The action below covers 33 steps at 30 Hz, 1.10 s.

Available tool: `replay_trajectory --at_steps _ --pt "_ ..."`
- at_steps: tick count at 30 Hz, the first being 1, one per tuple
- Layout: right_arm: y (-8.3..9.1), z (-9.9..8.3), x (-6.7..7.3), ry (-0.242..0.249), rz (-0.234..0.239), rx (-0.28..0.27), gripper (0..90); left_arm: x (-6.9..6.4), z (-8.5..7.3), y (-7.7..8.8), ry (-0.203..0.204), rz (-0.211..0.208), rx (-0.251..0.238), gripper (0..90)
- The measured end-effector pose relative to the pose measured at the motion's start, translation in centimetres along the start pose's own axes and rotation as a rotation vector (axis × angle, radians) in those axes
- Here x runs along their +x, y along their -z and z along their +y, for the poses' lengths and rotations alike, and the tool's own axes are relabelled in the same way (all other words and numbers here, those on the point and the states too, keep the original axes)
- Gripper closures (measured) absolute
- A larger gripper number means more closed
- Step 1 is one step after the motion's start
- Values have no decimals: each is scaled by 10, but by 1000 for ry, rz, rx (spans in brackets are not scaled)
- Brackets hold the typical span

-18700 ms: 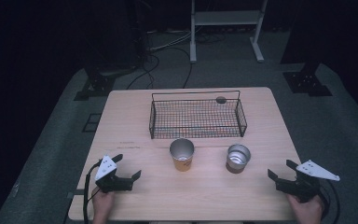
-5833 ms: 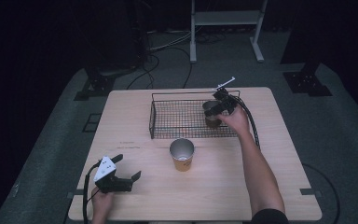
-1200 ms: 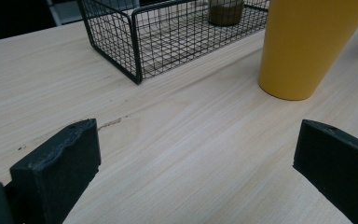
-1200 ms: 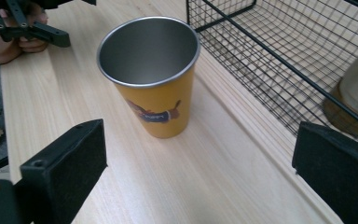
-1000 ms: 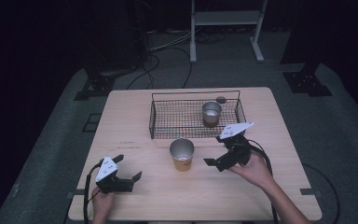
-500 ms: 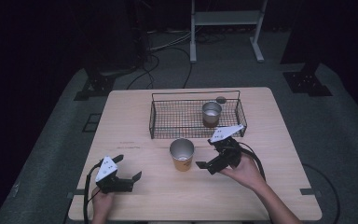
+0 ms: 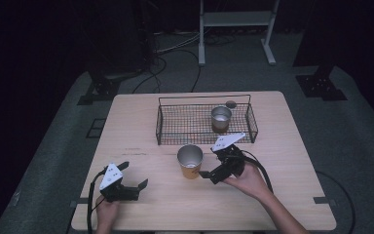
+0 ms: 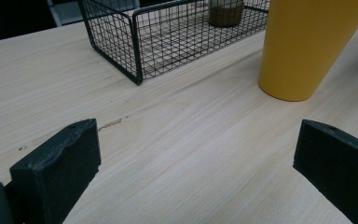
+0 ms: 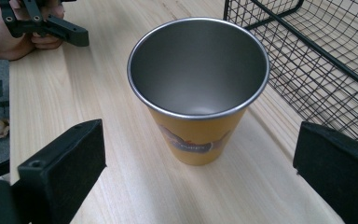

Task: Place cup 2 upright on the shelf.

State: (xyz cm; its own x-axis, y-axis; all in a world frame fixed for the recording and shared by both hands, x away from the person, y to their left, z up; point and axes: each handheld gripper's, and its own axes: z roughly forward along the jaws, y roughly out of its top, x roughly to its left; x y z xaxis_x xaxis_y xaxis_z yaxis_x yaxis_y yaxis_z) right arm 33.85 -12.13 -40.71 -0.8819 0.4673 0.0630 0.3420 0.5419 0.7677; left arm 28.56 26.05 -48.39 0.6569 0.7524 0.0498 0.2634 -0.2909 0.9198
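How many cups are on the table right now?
2. The yellow cup stands on the table in front of the wire basket; the silver cup stands inside the basket, toward its right end.

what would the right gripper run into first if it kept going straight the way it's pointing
Most likely the yellow cup, which stands upright straight ahead of the right gripper, centred in the gap of its wide-open jaws and not yet between them. The wire basket sits off to the side, seemingly outside that line.

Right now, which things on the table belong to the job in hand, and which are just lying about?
Job in hand:
yellow cup
right gripper, open beside it
wire basket
steel cup in the basket

Lying about:
small round object behind the basket
left gripper, idle
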Motion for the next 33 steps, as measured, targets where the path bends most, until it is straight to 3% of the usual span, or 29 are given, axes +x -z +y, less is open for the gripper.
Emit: replay_trajectory --at_steps 33 --pt "-30 3 5 13 -36 47 4 0 0 0 2 -1 -1 0"
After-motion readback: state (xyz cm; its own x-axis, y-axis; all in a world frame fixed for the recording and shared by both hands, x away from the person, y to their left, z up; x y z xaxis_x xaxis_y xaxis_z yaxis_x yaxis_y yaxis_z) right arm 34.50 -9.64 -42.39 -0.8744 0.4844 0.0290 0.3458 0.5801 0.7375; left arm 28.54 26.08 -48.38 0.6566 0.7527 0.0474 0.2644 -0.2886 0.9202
